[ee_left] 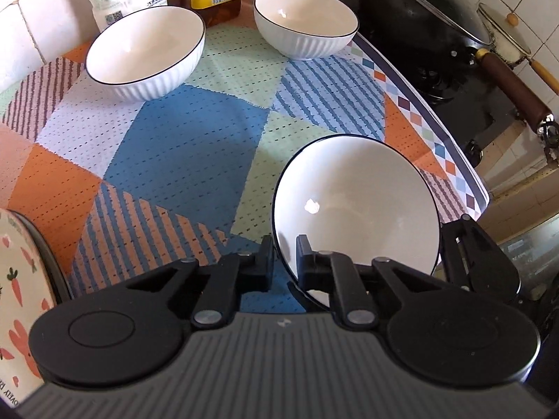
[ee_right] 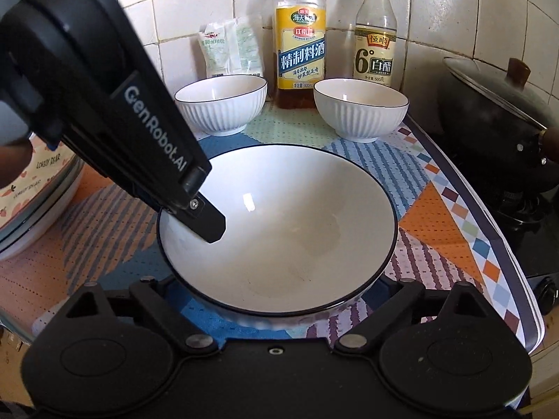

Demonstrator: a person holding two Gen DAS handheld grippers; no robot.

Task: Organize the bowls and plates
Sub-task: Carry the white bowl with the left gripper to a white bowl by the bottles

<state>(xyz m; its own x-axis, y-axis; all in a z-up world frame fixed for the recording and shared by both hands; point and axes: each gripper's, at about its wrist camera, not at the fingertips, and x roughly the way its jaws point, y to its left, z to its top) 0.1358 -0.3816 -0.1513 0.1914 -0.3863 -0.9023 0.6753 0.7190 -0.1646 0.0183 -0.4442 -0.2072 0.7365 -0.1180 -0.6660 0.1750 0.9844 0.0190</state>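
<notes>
A wide white bowl with a dark rim (ee_left: 356,202) (ee_right: 279,230) sits low over the patterned mat (ee_left: 181,146). My left gripper (ee_left: 284,262) is shut on the bowl's left rim, one finger (ee_right: 209,225) inside and the other outside. My right gripper (ee_right: 276,284) is open at the bowl's near edge, with a finger on each side of it and neither pad pressing. One right finger (ee_left: 464,241) shows beside the bowl's right rim. Two smaller ribbed white bowls (ee_right: 220,103) (ee_right: 361,111) stand upright at the back of the mat, apart from each other.
Two bottles (ee_right: 300,45) (ee_right: 375,42) and a white bag (ee_right: 230,49) line the tiled wall behind the small bowls. A lidded black wok (ee_right: 496,118) sits on the stove to the right of the mat's edge. A carrot-printed pot (ee_right: 38,188) stands at the left.
</notes>
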